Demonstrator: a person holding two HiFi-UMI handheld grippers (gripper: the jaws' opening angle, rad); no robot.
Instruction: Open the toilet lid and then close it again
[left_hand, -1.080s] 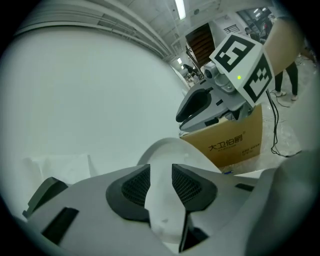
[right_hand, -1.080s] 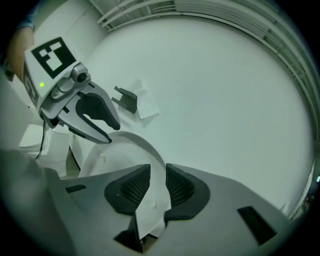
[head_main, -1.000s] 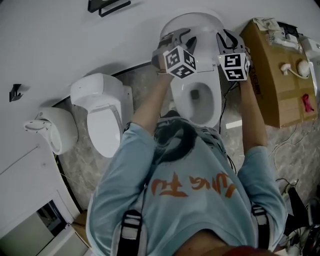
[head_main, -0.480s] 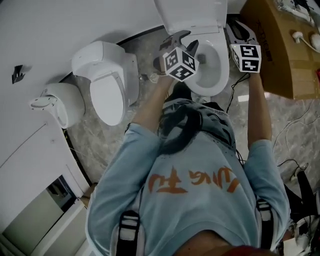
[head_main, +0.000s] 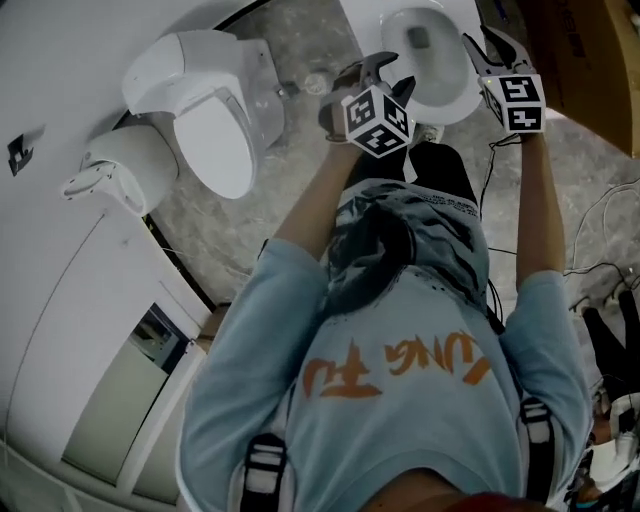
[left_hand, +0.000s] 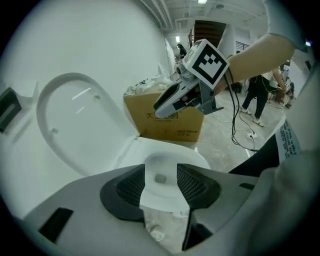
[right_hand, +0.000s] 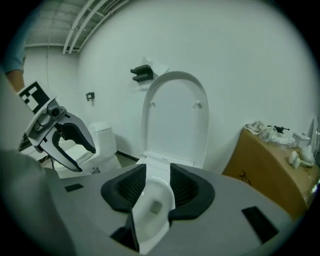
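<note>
Toilet lid (right_hand: 175, 117) upright (bowl (right_hand: 159, 192) uncovered)

Left arm (head_main: 312, 195) and right arm (head_main: 535, 215) reach forward-down; left hand-held gripper (head_main: 386, 72) and right hand-held gripper (head_main: 488, 48) jaws apart, just been opening, both empty.

White is dominating around the open toilet (head_main: 450, 85).
Its raised lid (right_hand: 175, 117) is showing plain white, matching the wall (right_hand: 240, 60) behind it; right of the toilet a cardboard box (right_hand: 270, 162) is showing brown; left of it a second toilet (head_main: 210, 120) is gleaming white on mottled grey floor (head_main: 240, 230); before it the person's shirt (head_main: 290, 330) is showing pale blue with orange lettering.
</note>
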